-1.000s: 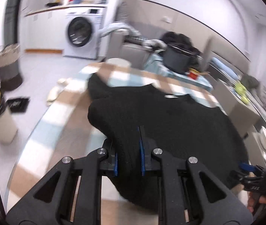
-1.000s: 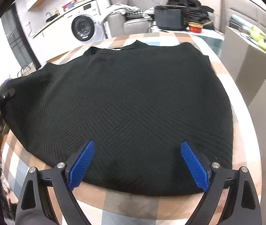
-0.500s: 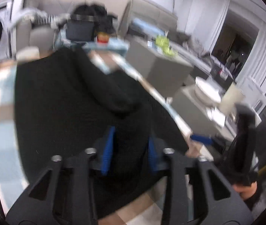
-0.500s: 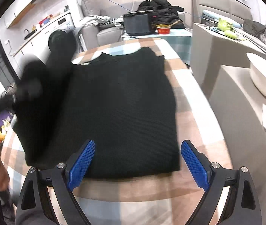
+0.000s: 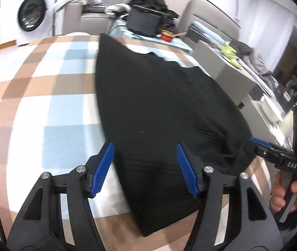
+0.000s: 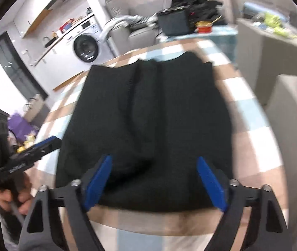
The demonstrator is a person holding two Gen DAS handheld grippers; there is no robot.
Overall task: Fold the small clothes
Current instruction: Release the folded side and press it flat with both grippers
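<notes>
Left gripper (image 5: 145, 168): jaws opening, blue ribbed pads clear of the cloth on both sides, so released; nothing pinched. It sits low over the near left edge of the black knitted sweater (image 5: 158, 108), whose fabric runs between and under the pads. Likely reading: a side panel has just been laid over and let go.

The sweater lies flat on the checked brown, white and pale-blue tabletop (image 5: 43, 96), neckline at the far end, hem toward the person. In the right wrist view a lengthwise ridge runs down its left half, consistent with a side already folded inward.

Right gripper (image 6: 155, 179): jaws closing but wide apart, pads not pressing on anything. It hovers at the near hem, the sweater spanning the gap ahead of the pads. Judgement: it is placed to take the hem or the right side for the next fold.
</notes>
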